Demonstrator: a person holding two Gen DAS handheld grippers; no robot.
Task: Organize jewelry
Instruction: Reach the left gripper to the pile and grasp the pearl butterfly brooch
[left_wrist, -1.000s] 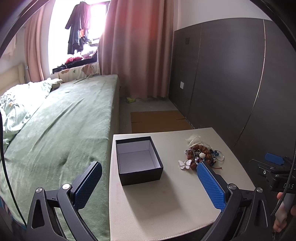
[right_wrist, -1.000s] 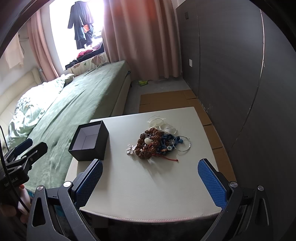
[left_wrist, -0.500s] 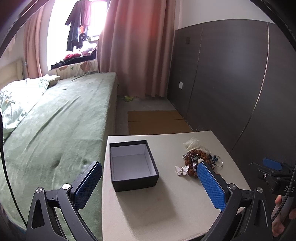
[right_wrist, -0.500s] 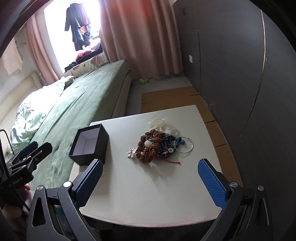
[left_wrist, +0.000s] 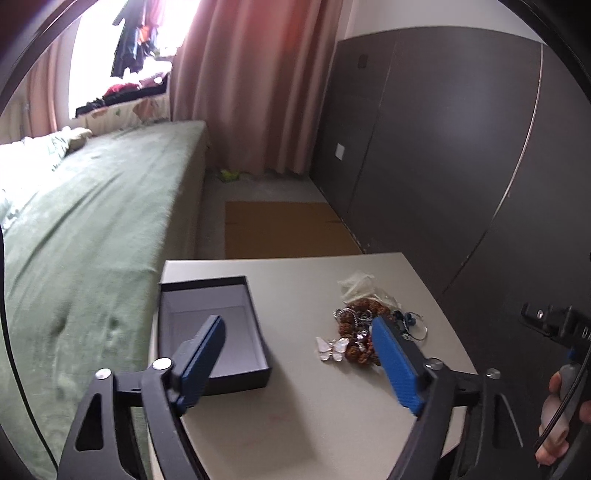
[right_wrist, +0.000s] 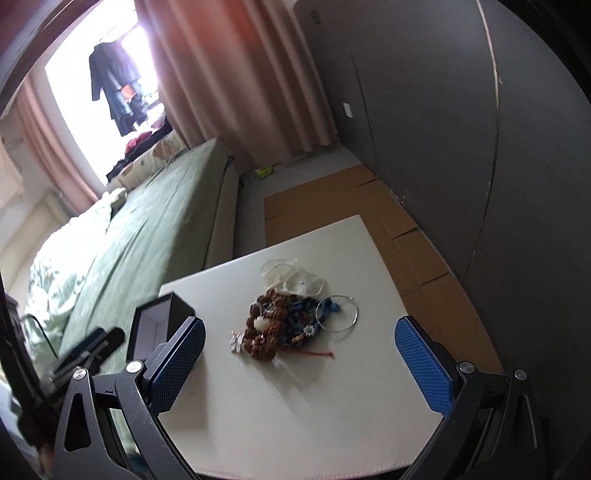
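A tangled pile of jewelry (right_wrist: 286, 325) with brown beads, blue pieces, a silver hoop (right_wrist: 341, 314) and a butterfly clip (left_wrist: 332, 347) lies on the small white table (right_wrist: 295, 406). It also shows in the left wrist view (left_wrist: 369, 328). An open black box (left_wrist: 210, 325) with a pale inside stands at the table's left; it shows in the right wrist view (right_wrist: 159, 325) too. My left gripper (left_wrist: 299, 362) is open and empty above the table's near part. My right gripper (right_wrist: 299, 365) is open and empty, short of the pile.
A bed with a green cover (left_wrist: 85, 229) runs along the table's left side. A dark panelled wall (left_wrist: 461, 147) stands on the right. Flattened cardboard (right_wrist: 351, 206) lies on the floor beyond the table. Pink curtains (left_wrist: 251, 81) hang at the back.
Both grippers have moved closer to the table and tilted. The left view has swung right, its left finger now over the box. Both stay open and empty.
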